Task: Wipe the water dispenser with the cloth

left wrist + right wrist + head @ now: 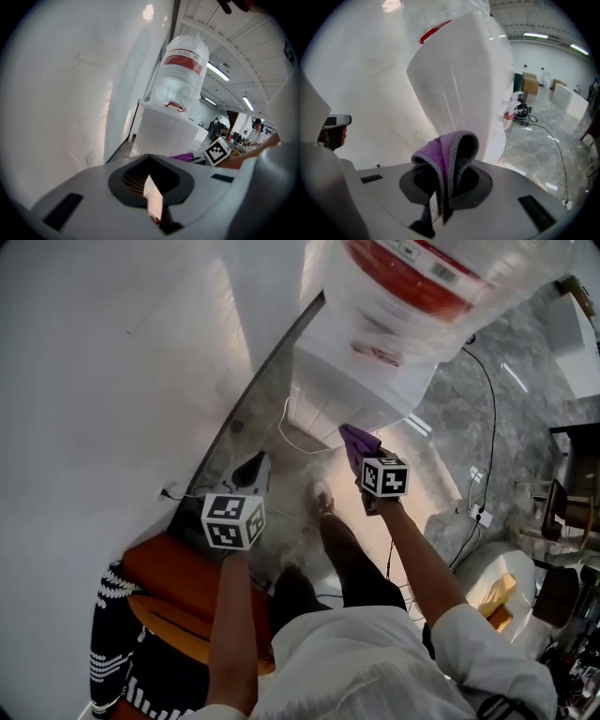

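The right gripper (443, 206) has its jaws closed on the purple cloth (445, 154), which stands up from them in a folded loop. The cloth is close before the white dispenser (464, 79); if it touches, I cannot tell. The left gripper (152, 197) has its jaws almost together, with only a thin slit and nothing between them. It is to the left of the dispenser, apart from it. On top of the dispenser sits a clear bottle (183, 75) with a red label; how full it is I cannot tell.

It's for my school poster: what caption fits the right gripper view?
Right gripper holds a purple cloth near the white dispenser.
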Motion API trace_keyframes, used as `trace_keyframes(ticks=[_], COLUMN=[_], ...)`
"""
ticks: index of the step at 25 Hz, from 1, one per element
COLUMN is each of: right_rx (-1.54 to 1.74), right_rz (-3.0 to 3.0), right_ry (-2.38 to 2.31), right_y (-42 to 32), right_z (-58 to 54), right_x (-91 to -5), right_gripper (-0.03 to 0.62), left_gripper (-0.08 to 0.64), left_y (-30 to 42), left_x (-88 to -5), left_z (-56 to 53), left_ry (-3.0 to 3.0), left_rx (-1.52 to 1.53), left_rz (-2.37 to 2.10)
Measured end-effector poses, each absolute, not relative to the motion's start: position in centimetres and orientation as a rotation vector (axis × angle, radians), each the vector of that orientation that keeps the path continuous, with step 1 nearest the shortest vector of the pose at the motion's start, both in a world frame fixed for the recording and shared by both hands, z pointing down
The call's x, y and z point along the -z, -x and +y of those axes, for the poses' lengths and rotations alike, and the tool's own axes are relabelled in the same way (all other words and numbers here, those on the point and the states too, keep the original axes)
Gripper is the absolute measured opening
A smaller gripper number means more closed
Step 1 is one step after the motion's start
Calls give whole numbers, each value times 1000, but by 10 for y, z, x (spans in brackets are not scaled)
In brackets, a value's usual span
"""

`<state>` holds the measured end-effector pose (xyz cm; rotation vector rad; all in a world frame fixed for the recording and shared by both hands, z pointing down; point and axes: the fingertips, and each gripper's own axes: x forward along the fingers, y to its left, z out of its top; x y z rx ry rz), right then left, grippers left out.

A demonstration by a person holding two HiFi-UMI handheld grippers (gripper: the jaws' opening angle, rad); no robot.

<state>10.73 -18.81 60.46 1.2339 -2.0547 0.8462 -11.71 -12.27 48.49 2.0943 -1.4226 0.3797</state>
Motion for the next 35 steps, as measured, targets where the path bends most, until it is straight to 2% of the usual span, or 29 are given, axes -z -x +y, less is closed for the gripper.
trace_keyframes(ticks=[7,13,16,28,35], right_rx=[-1046,-908,-960,-1244,-1386], right_rz=[-2203,-2311,-2305,-2123,-2018], right_ry=[-1155,-1155,-1161,-1187,-1299], right_y=[-28,22,40,66,27], right_z=[-223,-256,-268,-294,-302], right_x=[-632,-659,-679,-782,-797], right_gripper=[55,54,54,54,55], left_gripper=[9,9,9,9,9], left_y=[140,151,159,162,166], left_x=[-515,-536,-547,-609,-632], left_z=[-120,-124,-126,-132,-134], left_ry=[-2001,-1924,-1889,-1820,-1810], left_rx=[-381,-351,-343,-362,-394], left_rz=[-1480,-1522,-1536,-1481,-1433])
